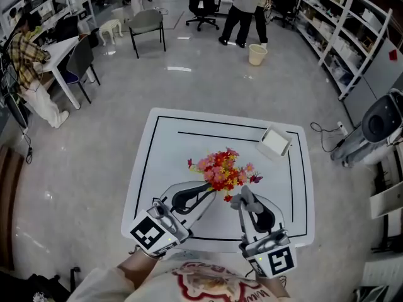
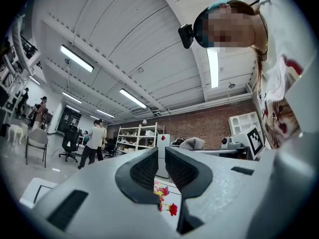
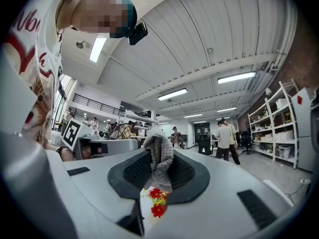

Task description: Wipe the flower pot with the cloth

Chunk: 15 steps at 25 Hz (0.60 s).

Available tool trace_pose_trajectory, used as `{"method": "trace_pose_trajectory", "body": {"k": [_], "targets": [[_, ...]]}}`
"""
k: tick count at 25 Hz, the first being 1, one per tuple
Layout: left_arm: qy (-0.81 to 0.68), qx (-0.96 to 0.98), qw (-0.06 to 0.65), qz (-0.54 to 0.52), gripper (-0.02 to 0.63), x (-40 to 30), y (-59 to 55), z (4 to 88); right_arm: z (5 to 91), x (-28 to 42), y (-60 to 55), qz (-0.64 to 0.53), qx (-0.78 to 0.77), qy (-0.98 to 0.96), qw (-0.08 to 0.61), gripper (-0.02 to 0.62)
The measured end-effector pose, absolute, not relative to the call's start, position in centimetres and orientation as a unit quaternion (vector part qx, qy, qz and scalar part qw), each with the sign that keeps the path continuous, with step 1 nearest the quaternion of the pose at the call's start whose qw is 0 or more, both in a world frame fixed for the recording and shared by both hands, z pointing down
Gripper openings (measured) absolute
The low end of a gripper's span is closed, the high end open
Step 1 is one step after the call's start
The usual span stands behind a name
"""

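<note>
Over white table: right hand-held gripper clamps grey cloth near flowers; left hand-held gripper clenched.

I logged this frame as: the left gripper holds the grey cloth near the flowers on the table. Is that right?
No, the right gripper holds the grey cloth near the flowers on the table, as the right gripper view shows; the left gripper is shut with nothing in its jaws.

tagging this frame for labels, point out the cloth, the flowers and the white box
cloth [image 3: 158, 156], right gripper view, the grey fold pinched between the jaws
flowers [image 1: 223, 168], head view, middle of the bunch
white box [image 1: 275, 142], head view, its top face
</note>
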<state>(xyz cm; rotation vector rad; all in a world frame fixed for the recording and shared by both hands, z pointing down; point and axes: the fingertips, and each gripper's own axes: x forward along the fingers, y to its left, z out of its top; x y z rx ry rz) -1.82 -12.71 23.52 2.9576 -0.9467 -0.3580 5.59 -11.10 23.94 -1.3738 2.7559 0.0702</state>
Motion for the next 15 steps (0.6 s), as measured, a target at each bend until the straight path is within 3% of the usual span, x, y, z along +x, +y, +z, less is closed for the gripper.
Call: {"method": "trace_pose_trajectory", "body": {"k": [15], "targets": [[-0.317, 0.942, 0.029, -0.107, 0.048, -2.2, -17.0, 24.5, 24.2, 7.6, -15.7, 0.027, -0.455, 0.889, 0.03, 0.067]]}}
